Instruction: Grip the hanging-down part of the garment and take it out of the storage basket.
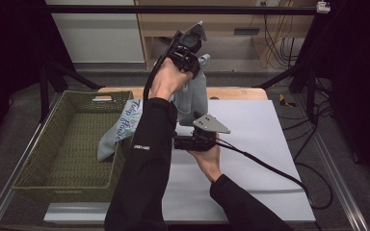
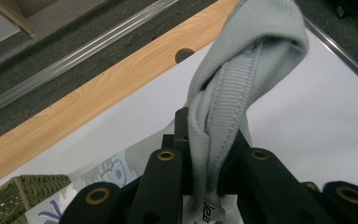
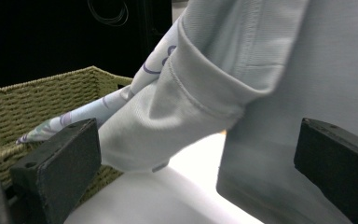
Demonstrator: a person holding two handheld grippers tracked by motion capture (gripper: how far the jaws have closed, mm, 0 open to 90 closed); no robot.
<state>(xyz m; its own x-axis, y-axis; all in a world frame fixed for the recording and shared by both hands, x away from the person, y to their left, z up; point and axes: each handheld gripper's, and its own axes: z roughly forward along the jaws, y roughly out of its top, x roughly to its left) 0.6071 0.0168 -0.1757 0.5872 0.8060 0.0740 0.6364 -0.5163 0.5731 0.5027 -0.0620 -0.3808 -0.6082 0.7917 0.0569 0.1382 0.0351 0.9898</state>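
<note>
Dark sleeves are reaching in over the white table (image 1: 270, 144). Beside it, a green wicker basket (image 1: 62, 144) is catching one trailing end of a pale grey garment (image 1: 195, 91), hanging lengthwise — the left gripper (image 1: 188, 41) is pinching its ribbed edge above, the right gripper (image 1: 195, 139) is waiting agape, nearer its lower part.
</note>
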